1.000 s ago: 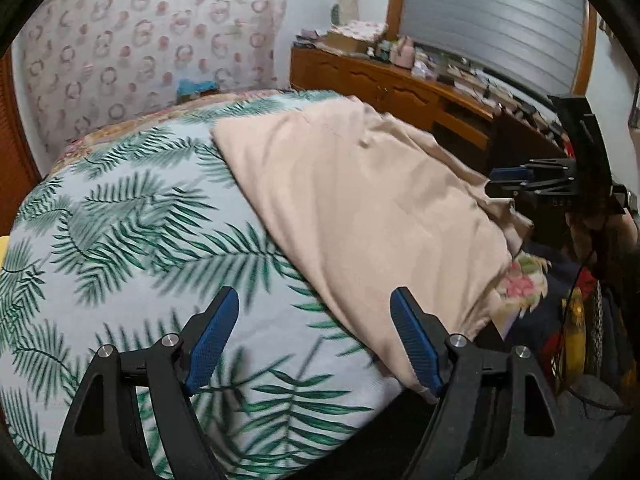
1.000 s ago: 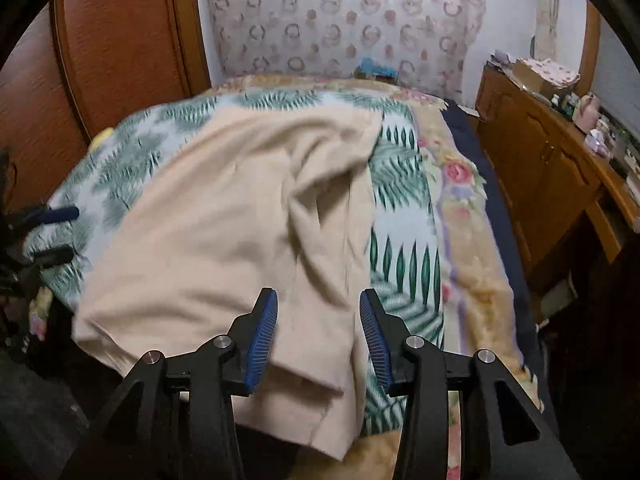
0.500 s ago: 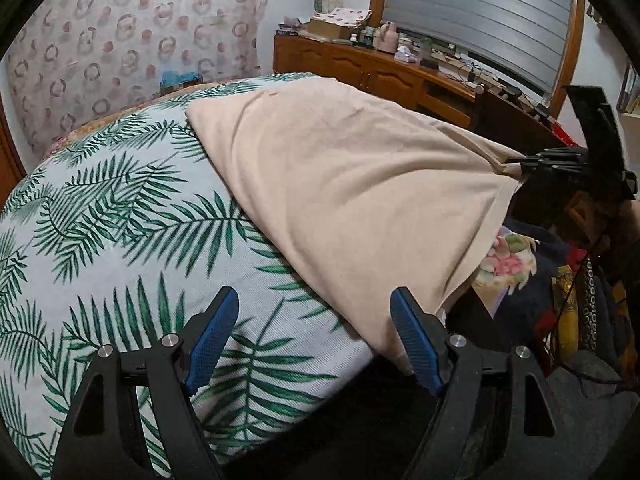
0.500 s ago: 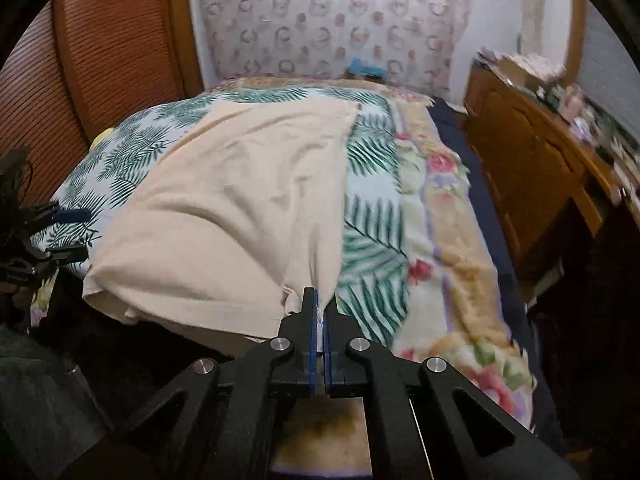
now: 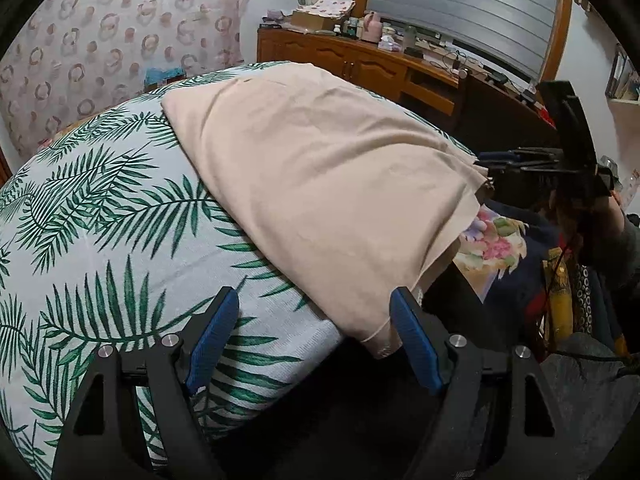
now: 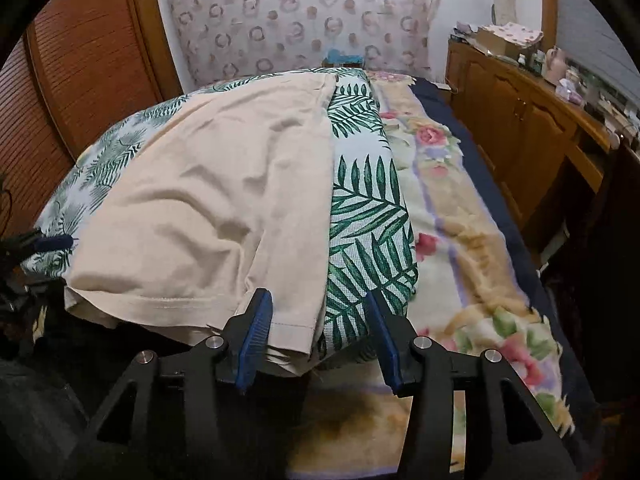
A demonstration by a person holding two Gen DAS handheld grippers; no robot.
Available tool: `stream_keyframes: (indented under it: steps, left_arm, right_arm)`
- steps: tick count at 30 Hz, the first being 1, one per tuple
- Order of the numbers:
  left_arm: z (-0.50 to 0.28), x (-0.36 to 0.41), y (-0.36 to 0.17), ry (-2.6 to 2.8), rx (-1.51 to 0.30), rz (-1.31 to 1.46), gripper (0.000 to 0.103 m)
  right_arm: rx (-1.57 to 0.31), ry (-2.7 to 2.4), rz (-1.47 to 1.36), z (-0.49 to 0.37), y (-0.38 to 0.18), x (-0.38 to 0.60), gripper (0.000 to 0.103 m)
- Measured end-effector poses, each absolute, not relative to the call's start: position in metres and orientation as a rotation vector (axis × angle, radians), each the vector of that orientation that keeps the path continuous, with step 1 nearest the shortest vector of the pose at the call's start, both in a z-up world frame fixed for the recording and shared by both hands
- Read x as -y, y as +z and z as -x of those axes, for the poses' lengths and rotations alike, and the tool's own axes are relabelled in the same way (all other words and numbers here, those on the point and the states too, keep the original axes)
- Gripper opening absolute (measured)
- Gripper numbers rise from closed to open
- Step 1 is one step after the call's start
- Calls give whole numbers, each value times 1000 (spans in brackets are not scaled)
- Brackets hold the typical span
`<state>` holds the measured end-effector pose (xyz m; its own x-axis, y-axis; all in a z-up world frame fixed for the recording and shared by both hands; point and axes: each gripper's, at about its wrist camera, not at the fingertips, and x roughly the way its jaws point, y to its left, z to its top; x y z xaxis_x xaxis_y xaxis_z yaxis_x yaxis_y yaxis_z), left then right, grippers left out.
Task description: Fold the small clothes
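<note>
A beige garment (image 5: 320,184) lies spread on a palm-leaf sheet (image 5: 100,220) over the bed; it also shows in the right wrist view (image 6: 216,200), its hem hanging over the near bed edge. My left gripper (image 5: 314,336) is open and empty at the bed edge, the garment's near corner just inside its right finger. My right gripper (image 6: 318,332) is open and empty, with the hem corner (image 6: 292,328) lying between its fingers. The right gripper also appears in the left wrist view (image 5: 520,160) at the garment's far corner.
A floral blanket (image 6: 460,232) covers the bed's right side. A wooden cabinet (image 6: 532,128) with clutter runs along the right wall. A wooden sliding door (image 6: 80,60) stands left. Dark clothing is piled on the floor (image 5: 568,280) beside the bed.
My right gripper shut on the hem and pulled the garment flat, then opened and released it. The left gripper stayed open and shifted along the bed edge.
</note>
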<state>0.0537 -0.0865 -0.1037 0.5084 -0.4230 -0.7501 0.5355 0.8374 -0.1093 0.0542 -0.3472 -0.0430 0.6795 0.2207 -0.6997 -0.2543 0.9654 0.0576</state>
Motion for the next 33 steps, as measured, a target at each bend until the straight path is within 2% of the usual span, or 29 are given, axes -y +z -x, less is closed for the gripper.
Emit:
stream_keyframes:
  steps: [8, 9, 10, 11, 12, 13, 15, 17, 18, 19, 21, 33]
  left_arm:
    - [-51, 92, -108, -597, -872, -156, 79]
    - [-49, 95, -108, -609, -872, -166, 77]
    - [-47, 97, -107, -629, -872, -165, 74]
    - [-46, 98, -107, -646, -874, -154, 72]
    - [-45, 100, -106, -649, -873, -154, 69]
    - [-44, 102, -106, -646, -870, -170, 63]
    - [-43, 105, -106, -641, -866, -192, 54]
    - [-42, 105, -106, -650, -867, -192, 35]
    - [-42, 106, -105, -651, -869, -195, 29]
    - [-41, 106, -105, -654, -873, -201, 20]
    - [-42, 101, -100, -652, -862, -194, 12]
    - [-61, 63, -28, -653, -696, -51, 11]
  right_arm:
    - [-779, 321, 51, -48, -53, 334, 50]
    - [-780, 324, 60, -47, -53, 332, 47]
    - [-784, 327, 73, -46, -53, 330, 37]
    - [-790, 341, 77, -46, -53, 329, 34]
    - [-795, 358, 82, -47, -52, 328, 25]
    - [-803, 371, 90, -47, -52, 325, 17]
    - [-809, 400, 113, -46, -50, 321, 10]
    - [-816, 421, 122, -45, -49, 319, 8]
    - [-815, 431, 117, -44, -48, 320, 8]
    - [-812, 440, 116, -43, -46, 322, 7]
    - [-798, 433, 108, -38, -41, 329, 7]
    - [-620, 492, -22, -20, 17, 363, 7]
